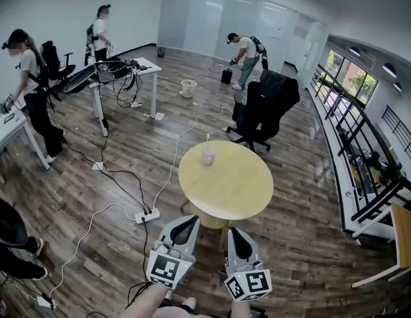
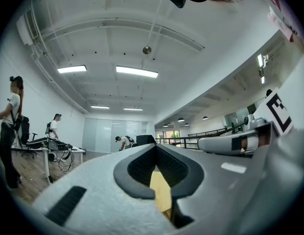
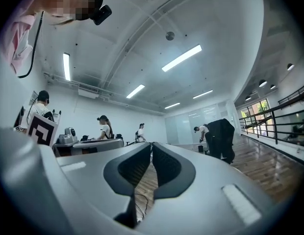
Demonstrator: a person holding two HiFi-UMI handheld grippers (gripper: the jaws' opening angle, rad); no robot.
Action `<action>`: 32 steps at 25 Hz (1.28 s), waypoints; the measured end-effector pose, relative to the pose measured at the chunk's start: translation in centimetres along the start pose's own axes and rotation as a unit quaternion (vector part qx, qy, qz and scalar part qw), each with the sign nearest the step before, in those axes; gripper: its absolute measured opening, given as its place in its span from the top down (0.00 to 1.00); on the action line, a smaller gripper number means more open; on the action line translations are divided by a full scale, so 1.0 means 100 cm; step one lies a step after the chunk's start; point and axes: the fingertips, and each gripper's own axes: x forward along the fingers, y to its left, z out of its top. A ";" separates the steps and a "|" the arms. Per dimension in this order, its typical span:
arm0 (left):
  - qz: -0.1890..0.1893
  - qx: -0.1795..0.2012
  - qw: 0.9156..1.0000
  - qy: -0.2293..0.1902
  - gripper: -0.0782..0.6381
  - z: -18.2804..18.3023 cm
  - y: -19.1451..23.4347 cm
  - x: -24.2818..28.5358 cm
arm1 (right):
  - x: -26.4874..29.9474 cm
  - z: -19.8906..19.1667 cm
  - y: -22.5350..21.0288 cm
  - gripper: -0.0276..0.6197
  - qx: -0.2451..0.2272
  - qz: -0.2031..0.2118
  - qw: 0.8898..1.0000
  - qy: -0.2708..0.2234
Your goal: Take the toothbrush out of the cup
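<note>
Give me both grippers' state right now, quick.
Left gripper: closed, holding nothing.
Right gripper: closed, holding nothing.

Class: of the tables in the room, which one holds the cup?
The round yellow table, the only one bearing the cup; the white desks are rectangular.

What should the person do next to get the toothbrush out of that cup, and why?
Probably reach the right gripper forward across the table toward the cup, opening its jaws. It and the left gripper hang at the table's near edge, jaws together and empty, while the toothbrush stands in the cup on the far side.
</note>
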 end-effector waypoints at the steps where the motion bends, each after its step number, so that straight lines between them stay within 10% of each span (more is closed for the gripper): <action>1: 0.002 -0.004 1.000 0.002 0.90 -0.001 0.000 0.001 | 0.001 -0.001 -0.002 0.93 0.000 0.002 1.000 0.003; 32: 0.005 -0.018 0.999 0.048 0.90 -0.092 0.159 0.201 | 0.252 -0.063 -0.116 0.96 0.017 -0.011 0.998 0.067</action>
